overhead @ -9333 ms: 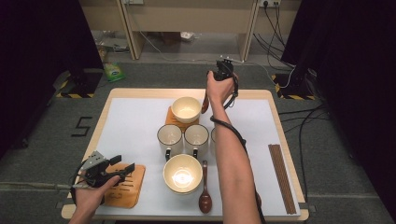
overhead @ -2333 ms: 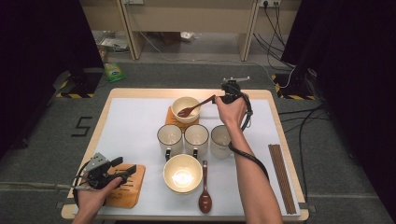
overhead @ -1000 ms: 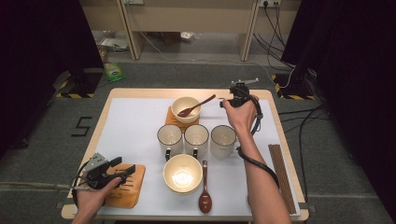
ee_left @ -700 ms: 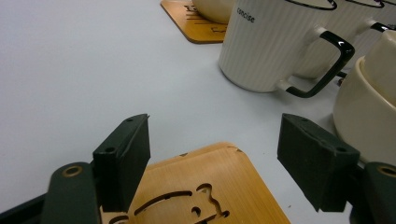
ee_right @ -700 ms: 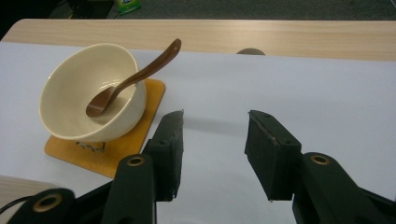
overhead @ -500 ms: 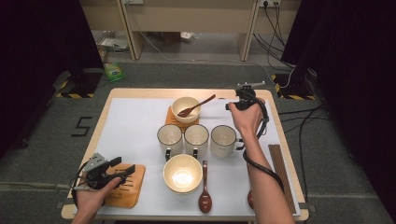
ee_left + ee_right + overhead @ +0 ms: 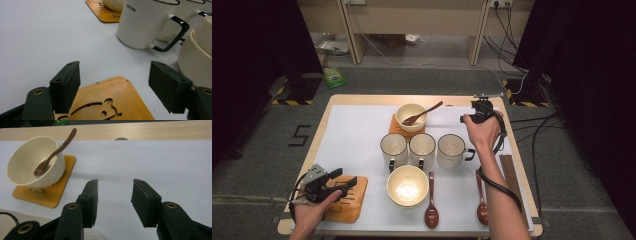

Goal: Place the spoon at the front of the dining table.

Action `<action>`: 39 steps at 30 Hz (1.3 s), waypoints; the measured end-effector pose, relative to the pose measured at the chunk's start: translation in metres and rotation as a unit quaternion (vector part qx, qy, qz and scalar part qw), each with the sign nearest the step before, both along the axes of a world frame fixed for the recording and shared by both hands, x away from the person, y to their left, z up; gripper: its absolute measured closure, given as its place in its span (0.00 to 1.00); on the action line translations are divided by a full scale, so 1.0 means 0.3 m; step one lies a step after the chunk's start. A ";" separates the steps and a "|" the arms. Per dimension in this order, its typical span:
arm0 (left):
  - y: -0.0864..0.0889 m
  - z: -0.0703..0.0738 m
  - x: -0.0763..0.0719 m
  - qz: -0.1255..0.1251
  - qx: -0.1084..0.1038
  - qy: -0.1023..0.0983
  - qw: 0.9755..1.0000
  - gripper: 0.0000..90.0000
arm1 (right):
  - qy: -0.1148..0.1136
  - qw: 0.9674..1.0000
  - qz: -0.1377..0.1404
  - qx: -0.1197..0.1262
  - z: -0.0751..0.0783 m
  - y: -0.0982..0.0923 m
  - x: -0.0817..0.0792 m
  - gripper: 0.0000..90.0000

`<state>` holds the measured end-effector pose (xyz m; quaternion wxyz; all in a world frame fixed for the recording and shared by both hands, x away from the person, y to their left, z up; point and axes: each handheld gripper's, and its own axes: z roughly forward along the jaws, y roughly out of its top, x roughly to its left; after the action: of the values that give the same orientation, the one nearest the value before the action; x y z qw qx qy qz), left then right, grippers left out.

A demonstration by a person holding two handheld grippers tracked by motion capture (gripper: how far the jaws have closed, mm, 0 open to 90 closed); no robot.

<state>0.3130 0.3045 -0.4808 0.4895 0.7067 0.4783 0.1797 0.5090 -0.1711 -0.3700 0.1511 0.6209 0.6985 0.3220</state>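
Observation:
A cream bowl (image 7: pixel 410 116) stands on a wooden coaster (image 7: pixel 399 129) at the back of the white mat. A brown spoon (image 7: pixel 422 114) leans in the bowl (image 7: pixel 35 160), its handle (image 7: pixel 65 141) pointing up and to the right. My right gripper (image 7: pixel 468 118) hovers to the right of the bowl, and its jaws point toward the bowl. They stand open with nothing between them (image 7: pixel 115 182). My left gripper (image 7: pixel 346 181) rests over a second wooden coaster (image 7: pixel 348 202) at the near left. It is open, with the coaster (image 7: pixel 117 100) below and between the jaws (image 7: pixel 115 67).
Three cream mugs (image 7: pixel 422 149) stand in a row mid-table, with a second bowl (image 7: pixel 407 185) in front. Two brown spoons (image 7: pixel 431 210) (image 7: pixel 481 209) lie near the front edge. Dark chopsticks (image 7: pixel 510 175) lie along the right side. A mug (image 7: pixel 147 23) is close ahead of the left gripper.
The spoon, held over the far bowl earlier, now rests in it. My right gripper has drawn back to the right, away from the bowl. The left gripper has stayed still.

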 end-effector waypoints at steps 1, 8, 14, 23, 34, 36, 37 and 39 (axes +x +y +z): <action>0.000 0.000 0.000 0.000 0.000 0.000 1.000 0.28 | 0.001 1.000 -0.002 0.000 -0.002 -0.003 -0.002 0.62; 0.000 0.000 -0.001 0.000 0.000 0.000 1.000 0.28 | 0.002 1.000 -0.006 -0.002 -0.007 -0.026 -0.017 0.62; 0.000 0.000 -0.001 0.000 0.000 0.000 1.000 0.28 | 0.003 1.000 -0.010 -0.005 -0.010 -0.045 -0.032 0.62; -0.002 0.003 -0.003 0.000 -0.001 -0.002 1.000 0.28 | 0.005 1.000 -0.016 -0.010 -0.018 -0.076 -0.061 0.62; -0.006 0.003 -0.004 0.001 0.000 -0.001 1.000 0.28 | 0.014 0.999 -0.032 -0.014 -0.037 -0.136 -0.100 0.61; -0.007 0.003 -0.004 -0.001 -0.001 -0.001 1.000 0.28 | 0.016 0.999 -0.034 -0.017 -0.041 -0.148 -0.109 0.61; -0.009 0.004 -0.004 0.000 -0.001 -0.001 1.000 0.28 | 0.017 0.999 -0.036 -0.018 -0.043 -0.155 -0.113 0.61; -0.013 0.008 -0.004 -0.001 -0.002 -0.002 1.000 0.28 | 0.016 0.999 -0.036 -0.019 -0.047 -0.172 -0.118 0.61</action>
<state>0.3119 0.3007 -0.4784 0.4918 0.7059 0.4771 0.1797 0.4735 -0.2227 -0.3842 0.1631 0.6481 0.6836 0.2934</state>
